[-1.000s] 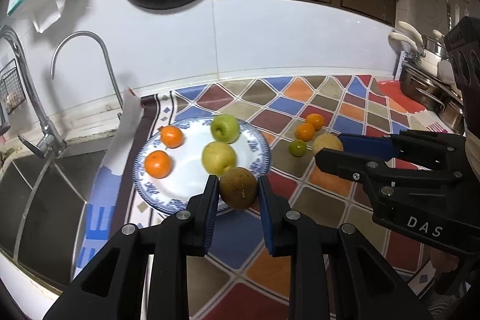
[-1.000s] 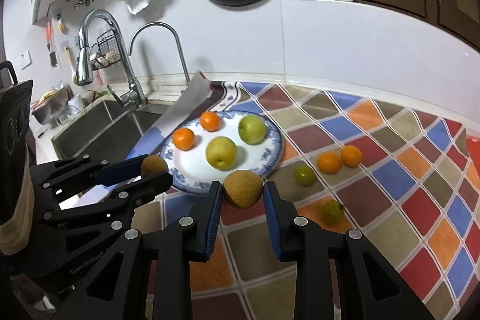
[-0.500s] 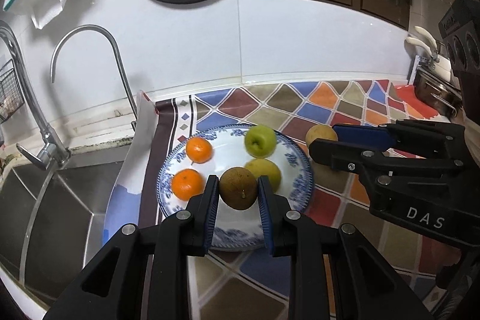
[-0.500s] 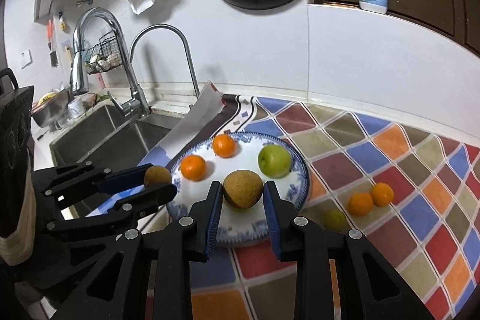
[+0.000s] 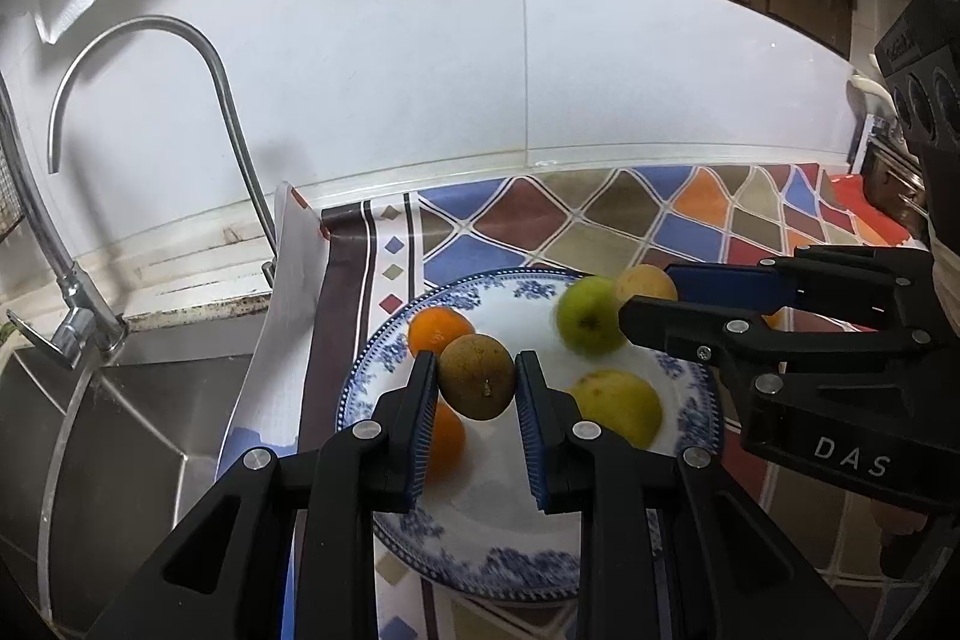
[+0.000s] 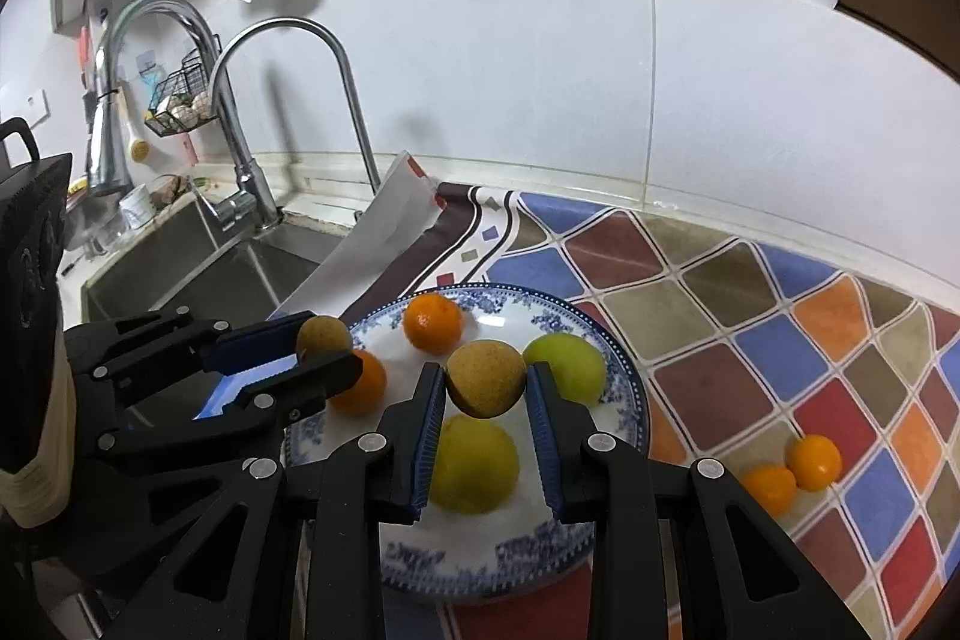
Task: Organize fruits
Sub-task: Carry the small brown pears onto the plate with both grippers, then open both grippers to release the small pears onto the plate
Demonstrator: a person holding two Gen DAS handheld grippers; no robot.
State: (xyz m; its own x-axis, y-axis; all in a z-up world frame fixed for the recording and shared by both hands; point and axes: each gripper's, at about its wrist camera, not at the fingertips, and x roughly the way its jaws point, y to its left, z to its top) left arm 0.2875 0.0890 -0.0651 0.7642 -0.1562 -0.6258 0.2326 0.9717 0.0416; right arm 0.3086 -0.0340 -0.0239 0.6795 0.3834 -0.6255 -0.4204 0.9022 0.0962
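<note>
Now, over the plate [image 5: 384, 352] — each claw (left [image 5: 476, 385], right [image 6: 485, 381]) clamped on a brown fruit [image 5: 477, 376].

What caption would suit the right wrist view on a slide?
Right gripper holds a round brown fruit above the blue-patterned white plate of oranges and green fruit.

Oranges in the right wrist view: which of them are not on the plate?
The two small oranges touching each other on the patterned cloth, right of the plate. The other two oranges lie on the plate itself.
</note>
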